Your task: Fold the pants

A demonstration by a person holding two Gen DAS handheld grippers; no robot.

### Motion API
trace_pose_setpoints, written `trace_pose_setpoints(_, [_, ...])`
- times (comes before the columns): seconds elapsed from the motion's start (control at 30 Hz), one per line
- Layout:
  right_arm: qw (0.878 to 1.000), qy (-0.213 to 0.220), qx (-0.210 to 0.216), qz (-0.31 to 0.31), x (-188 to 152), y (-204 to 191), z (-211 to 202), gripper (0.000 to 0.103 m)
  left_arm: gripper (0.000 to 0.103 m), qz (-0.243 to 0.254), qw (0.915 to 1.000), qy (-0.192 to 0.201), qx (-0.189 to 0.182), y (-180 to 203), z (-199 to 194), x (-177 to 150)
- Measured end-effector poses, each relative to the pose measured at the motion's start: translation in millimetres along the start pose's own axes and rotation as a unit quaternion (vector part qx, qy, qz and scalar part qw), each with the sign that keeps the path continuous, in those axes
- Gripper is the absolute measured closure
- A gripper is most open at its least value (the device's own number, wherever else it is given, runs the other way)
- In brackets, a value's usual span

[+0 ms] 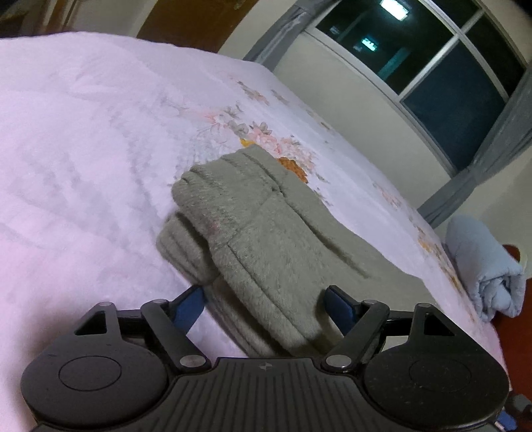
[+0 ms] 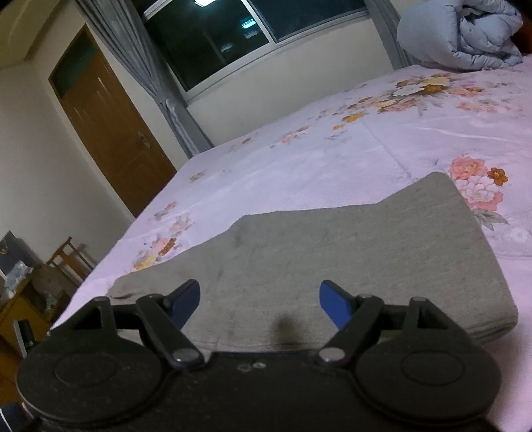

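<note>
Two open grippers hover over grey pants [image 1: 266, 232] folded into a thick bundle on a floral bedsheet [image 1: 83, 149]. No brand name or readable writing shows anywhere; a small embossed mark on the left gripper [image 1: 266, 307] body is too faint to make out. Left blue pads [image 1: 339, 307] stand wide apart astride the bundle's near edge, gripping nothing. The right gripper [image 2: 259, 304] likewise spreads wide above the cloth, empty. A rolled blue quilt [image 2: 465, 30] is cut off at the frame's edge
</note>
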State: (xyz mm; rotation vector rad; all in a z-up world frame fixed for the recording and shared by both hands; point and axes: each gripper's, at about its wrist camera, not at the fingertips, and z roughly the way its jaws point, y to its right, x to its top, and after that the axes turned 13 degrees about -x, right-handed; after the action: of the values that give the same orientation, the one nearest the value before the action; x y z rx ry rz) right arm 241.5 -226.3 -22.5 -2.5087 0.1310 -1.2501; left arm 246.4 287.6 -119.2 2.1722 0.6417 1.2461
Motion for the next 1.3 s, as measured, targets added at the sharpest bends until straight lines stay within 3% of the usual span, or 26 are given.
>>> trace_pose_setpoints(0.27, [1.000, -0.007, -0.013, -0.012, -4.6, -8.7, 3.4, 0.030, 0.020, 0.022, 0.9997, 0.003, 0.006, 5.8, 12.6, 4.7])
trace_pose_setpoints(0.3, [1.000, -0.008, -0.014, -0.013, -4.9, -9.4, 3.5, 0.030, 0.034, 0.030, 0.9995, 0.000, 0.011, 7.1, 13.1, 5.9])
trace_pose_setpoints(0.33, [1.000, -0.010, -0.015, -0.016, -5.4, -10.4, 3.9, 0.030, 0.060, 0.038, 0.9991, -0.002, 0.016, 7.7, 11.8, 7.1])
trace_pose_setpoints(0.4, [0.999, -0.012, -0.019, -0.022, -6.5, -13.7, 4.4, 0.030, 0.072, 0.007, 0.9997, -0.001, -0.024, 2.1, 4.4, 10.9])
trace_pose_setpoints(0.53, [0.999, -0.007, -0.017, -0.048, -9.3, -26.1, 2.6, 0.028, 0.074, 0.058, 0.9982, 0.003, -0.018, 25.4, -6.4, 17.3])
trace_pose_setpoints(0.8, [0.990, -0.014, -0.045, -0.135, -24.5, -64.4, 20.4, 0.025, 0.074, 0.082, 0.9958, 0.007, -0.040, 53.9, -25.3, 40.5])
trace_pose_setpoints(0.9, [0.983, -0.025, -0.073, -0.169, -35.3, -76.8, 35.4, 0.021, 0.074, 0.087, 0.9953, 0.005, -0.042, 59.1, -32.8, 42.5])
trace_pose_setpoints(0.97, [0.970, -0.048, -0.097, -0.217, -50.2, -86.9, 52.7, 0.012, 0.074, 0.092, 0.9947, 0.005, -0.046, 62.9, -34.9, 44.1])
trace_pose_setpoints(1.03, [0.954, -0.024, -0.121, -0.275, -68.0, -97.6, 59.1, 0.008, 0.074, 0.103, 0.9937, 0.001, -0.044, 69.7, -35.2, 43.7])
trace_pose_setpoints(1.07, [0.953, -0.019, -0.125, -0.277, -71.4, -98.9, 60.1, 0.008, 0.074, 0.108, 0.9933, 0.002, -0.042, 72.4, -36.8, 43.5])
trace_pose_setpoints(1.2, [0.961, -0.024, -0.111, -0.251, -59.1, -94.4, 51.6, 0.010, 0.074, 0.123, 0.9917, 0.007, -0.039, 85.3, -42.1, 45.6])
trace_pose_setpoints(1.3, [0.975, 0.043, -0.087, -0.199, -41.9, -72.9, 15.3, 0.006, 0.074, 0.155, 0.9873, 0.012, -0.034, 105.5, -43.4, 46.3])
